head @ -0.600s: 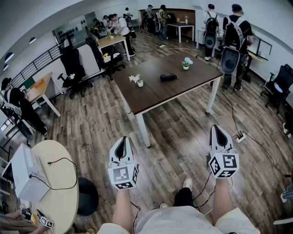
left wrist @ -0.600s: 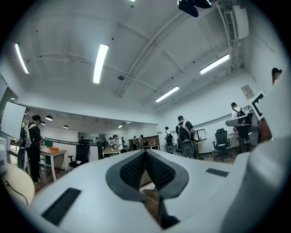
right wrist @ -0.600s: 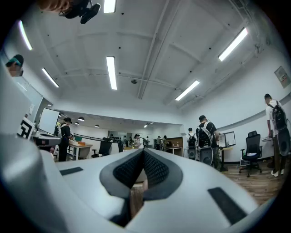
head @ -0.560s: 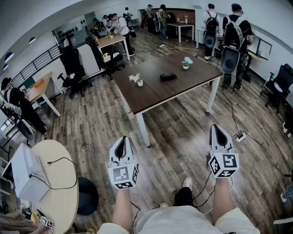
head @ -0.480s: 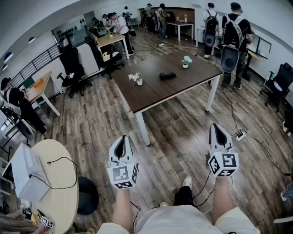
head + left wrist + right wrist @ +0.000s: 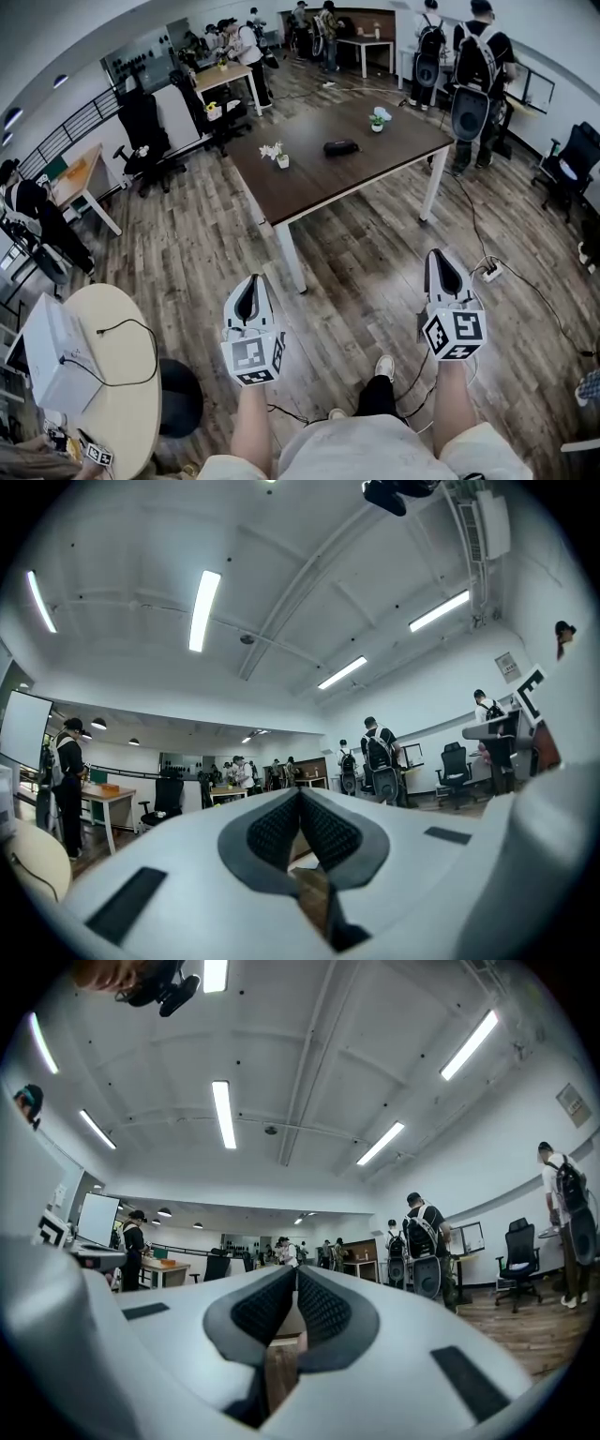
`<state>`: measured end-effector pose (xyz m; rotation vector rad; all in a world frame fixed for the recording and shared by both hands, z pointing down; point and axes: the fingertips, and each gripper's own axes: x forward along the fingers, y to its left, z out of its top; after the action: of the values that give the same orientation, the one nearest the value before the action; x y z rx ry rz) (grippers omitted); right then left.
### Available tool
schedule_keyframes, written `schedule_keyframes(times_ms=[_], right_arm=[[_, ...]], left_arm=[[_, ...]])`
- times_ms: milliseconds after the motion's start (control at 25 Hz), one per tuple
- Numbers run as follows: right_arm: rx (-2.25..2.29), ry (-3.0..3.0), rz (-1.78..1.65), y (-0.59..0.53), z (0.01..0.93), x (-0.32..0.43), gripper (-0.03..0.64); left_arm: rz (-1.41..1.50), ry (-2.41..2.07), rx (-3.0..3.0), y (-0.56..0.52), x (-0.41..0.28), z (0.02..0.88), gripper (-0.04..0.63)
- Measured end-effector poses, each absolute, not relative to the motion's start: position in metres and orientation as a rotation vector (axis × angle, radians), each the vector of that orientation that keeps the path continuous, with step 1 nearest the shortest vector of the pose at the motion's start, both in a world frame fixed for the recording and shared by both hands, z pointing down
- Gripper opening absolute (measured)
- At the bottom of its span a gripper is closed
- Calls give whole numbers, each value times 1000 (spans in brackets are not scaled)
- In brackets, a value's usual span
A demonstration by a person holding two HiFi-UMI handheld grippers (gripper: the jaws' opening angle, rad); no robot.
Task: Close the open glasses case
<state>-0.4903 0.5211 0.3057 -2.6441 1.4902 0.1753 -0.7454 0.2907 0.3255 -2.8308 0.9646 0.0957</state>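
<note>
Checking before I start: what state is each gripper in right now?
White left gripper: shut, nothing between its jaws.
White right gripper: shut, nothing between its jaws.

The table (image 6: 309, 192) stands on the floor ahead, one corner turned toward the viewer. The case (image 6: 340, 147) lies on it near the middle, toward the far side. A flower pot (image 6: 279, 157) sits left of the case by the left corner, and a plant (image 6: 377, 120) sits right of it near the far corner. The left gripper (image 6: 247, 292) and right gripper (image 6: 439, 264) hang side by side, well short of the table's near corner. A round table (image 6: 127, 403) stands at the lower left, and a power strip (image 6: 489, 273) lies on the floor right of the right gripper.
</note>
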Motion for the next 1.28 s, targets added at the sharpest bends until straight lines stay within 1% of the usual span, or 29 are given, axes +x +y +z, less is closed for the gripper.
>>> schedule_keyframes(times_ms=[200,240,280,320,360,400,440,520,640,880,1080,1280], right_arm=[[-2675,1503,168,520,311,-491,17],[-2675,1508,175,520,310,-491,25],[-2674,1517,182,519,310,-491,49],[-2672,1528,187,518,311,-491,85],[-2670,1536,190,516,311,-490,128],[-2669,1541,190,516,312,-490,167],[-2670,1542,187,515,313,-489,186],[-2677,1538,175,516,315,-488,218],[-2688,1536,154,518,321,-484,241],[-2719,1514,88,522,342,-460,248],[-2743,1491,20,522,364,-430,247],[-2752,1480,-36,513,379,-384,247]], left_arm=[[77,958,-2826,294,-742,328,3],[76,956,-2822,294,-741,329,3],[76,949,-2820,295,-739,329,7],[78,936,-2824,296,-737,329,26],[84,917,-2836,297,-734,329,72],[91,898,-2852,298,-732,330,149],[96,885,-2867,299,-730,331,209],[93,878,-2876,300,-728,333,240],[62,853,-2879,301,-720,338,253],[-14,796,-2903,303,-688,360,255],[-84,740,-2920,302,-650,383,253],[-156,717,-2941,291,-598,399,249]])
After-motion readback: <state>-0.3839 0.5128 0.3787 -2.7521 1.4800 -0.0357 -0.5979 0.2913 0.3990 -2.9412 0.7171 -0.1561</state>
